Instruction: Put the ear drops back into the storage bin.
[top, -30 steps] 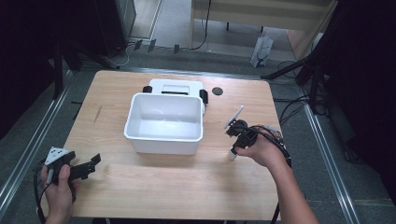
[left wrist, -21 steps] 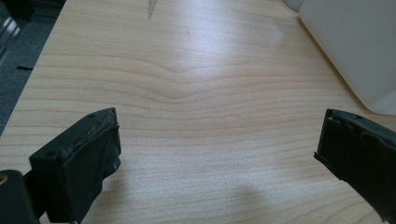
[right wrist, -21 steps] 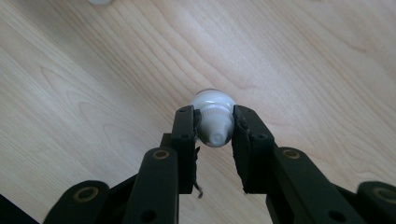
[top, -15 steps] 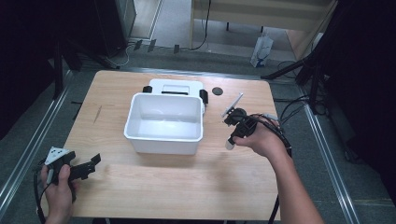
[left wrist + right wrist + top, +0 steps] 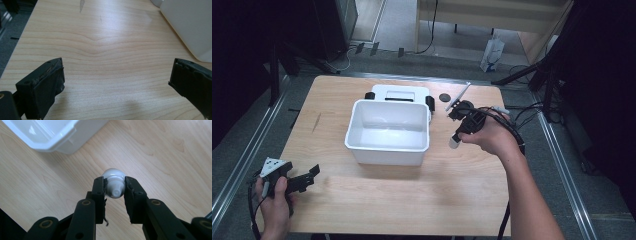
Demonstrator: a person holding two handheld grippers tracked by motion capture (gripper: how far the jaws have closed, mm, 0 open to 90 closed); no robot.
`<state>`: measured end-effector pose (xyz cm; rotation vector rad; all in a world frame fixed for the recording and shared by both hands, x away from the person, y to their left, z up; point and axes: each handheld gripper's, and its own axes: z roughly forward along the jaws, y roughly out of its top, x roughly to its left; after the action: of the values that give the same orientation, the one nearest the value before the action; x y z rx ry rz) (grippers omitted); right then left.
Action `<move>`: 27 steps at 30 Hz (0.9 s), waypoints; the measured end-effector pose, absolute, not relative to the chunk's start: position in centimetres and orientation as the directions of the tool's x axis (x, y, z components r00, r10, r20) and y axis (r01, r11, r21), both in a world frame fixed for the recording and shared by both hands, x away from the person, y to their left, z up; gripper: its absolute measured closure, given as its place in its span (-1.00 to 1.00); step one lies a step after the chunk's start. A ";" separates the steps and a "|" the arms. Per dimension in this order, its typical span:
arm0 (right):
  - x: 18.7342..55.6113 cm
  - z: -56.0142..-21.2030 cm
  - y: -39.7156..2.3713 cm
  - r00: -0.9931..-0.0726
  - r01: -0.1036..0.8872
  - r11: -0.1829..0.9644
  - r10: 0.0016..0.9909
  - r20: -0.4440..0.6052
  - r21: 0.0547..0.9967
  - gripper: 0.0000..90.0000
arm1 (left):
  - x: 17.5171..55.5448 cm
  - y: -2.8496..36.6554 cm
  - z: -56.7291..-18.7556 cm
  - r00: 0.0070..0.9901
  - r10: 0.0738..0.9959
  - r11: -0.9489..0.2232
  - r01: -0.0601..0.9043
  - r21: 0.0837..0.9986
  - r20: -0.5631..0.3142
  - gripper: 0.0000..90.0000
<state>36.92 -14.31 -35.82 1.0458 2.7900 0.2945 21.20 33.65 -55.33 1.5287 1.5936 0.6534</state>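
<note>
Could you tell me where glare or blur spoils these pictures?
Left gripper view: glare washes out the wooden table. Right gripper view: the small white bottle is soft, its rounded end overexposed. High view: the white bin is bright, the surroundings dark.

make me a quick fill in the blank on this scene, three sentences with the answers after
1. The right gripper is shut on a small white ____.
2. The white tub on the table has ____ inside it.
3. The left gripper has its jaws ____, with bare wood between them.

Missing words: bottle; nothing; open
</note>
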 end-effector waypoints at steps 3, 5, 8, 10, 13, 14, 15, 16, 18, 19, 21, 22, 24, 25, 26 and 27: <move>37.1 -34.9 -13.8 -0.759 0.616 0.751 0.647 -0.077 0.237 0.60 | 21.1 33.5 -55.3 0.062 0.981 0.123 0.542 0.831 -0.185 -0.99; 37.2 -34.3 -13.3 -0.761 0.611 0.755 0.643 -0.085 0.239 0.60 | 21.1 33.4 -55.3 0.062 0.983 0.113 0.541 0.833 -0.173 -0.99; 37.4 -33.2 -12.7 -0.770 0.598 0.765 0.631 -0.093 0.240 0.60 | 21.0 33.3 -55.2 0.061 0.985 0.102 0.538 0.837 -0.159 -0.99; 37.6 -32.6 -12.2 -0.773 0.594 0.767 0.628 -0.092 0.244 0.60 | 21.0 33.2 -55.2 0.061 0.986 0.098 0.538 0.837 -0.155 -0.99; 37.8 -31.9 -11.5 -0.781 0.583 0.773 0.618 -0.091 0.249 0.60 | 21.0 33.1 -55.2 0.056 0.989 0.084 0.531 0.843 -0.134 -0.99; 37.9 -31.7 -11.2 -0.786 0.576 0.777 0.612 -0.088 0.252 0.60 | 21.0 33.0 -55.2 0.055 0.990 0.082 0.530 0.844 -0.131 -0.99; 38.0 -31.5 -10.9 -0.789 0.572 0.780 0.608 -0.091 0.254 0.60 | 21.0 33.0 -55.2 0.055 0.990 0.079 0.530 0.844 -0.127 -0.99; 38.0 -31.3 -10.7 -0.791 0.569 0.781 0.605 -0.089 0.257 0.60 | 21.0 33.0 -55.2 0.056 0.991 0.075 0.530 0.844 -0.124 -0.99; 38.1 -31.1 -10.1 -0.798 0.560 0.786 0.597 -0.084 0.261 0.60 | 21.0 32.9 -55.2 0.057 0.991 0.074 0.529 0.845 -0.122 -0.99; 38.2 -31.0 -9.8 -0.801 0.556 0.788 0.593 -0.084 0.265 0.60 | 21.0 32.9 -55.2 0.057 0.991 0.073 0.530 0.845 -0.122 -0.99; 38.2 -30.8 -9.3 -0.806 0.549 0.793 0.586 -0.081 0.266 0.60 | 21.0 32.9 -55.2 0.057 0.991 0.074 0.529 0.846 -0.122 -0.99; 38.2 -30.8 -9.0 -0.811 0.543 0.796 0.580 -0.080 0.267 0.60 | 21.0 32.9 -55.2 0.057 0.991 0.073 0.529 0.845 -0.122 -0.99; 38.2 -30.7 -8.4 -0.816 0.537 0.800 0.573 -0.076 0.267 0.60 | 21.0 33.0 -55.2 0.059 0.991 0.071 0.531 0.845 -0.120 -0.99; 38.2 -30.7 -8.2 -0.819 0.534 0.802 0.569 -0.073 0.266 0.60 | 21.0 33.0 -55.2 0.058 0.991 0.071 0.530 0.845 -0.120 -0.99; 38.2 -30.6 -7.9 -0.821 0.530 0.804 0.566 -0.072 0.270 0.60 | 21.0 33.0 -55.2 0.058 0.991 0.071 0.531 0.844 -0.120 -0.99; 38.2 -30.6 -7.7 -0.825 0.526 0.806 0.561 -0.069 0.271 0.60 | 21.0 33.0 -55.2 0.059 0.991 0.071 0.531 0.844 -0.121 -0.99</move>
<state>38.23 -7.68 -30.62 0.8616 2.8452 0.3631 21.02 32.96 -55.20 1.5618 1.5741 0.7489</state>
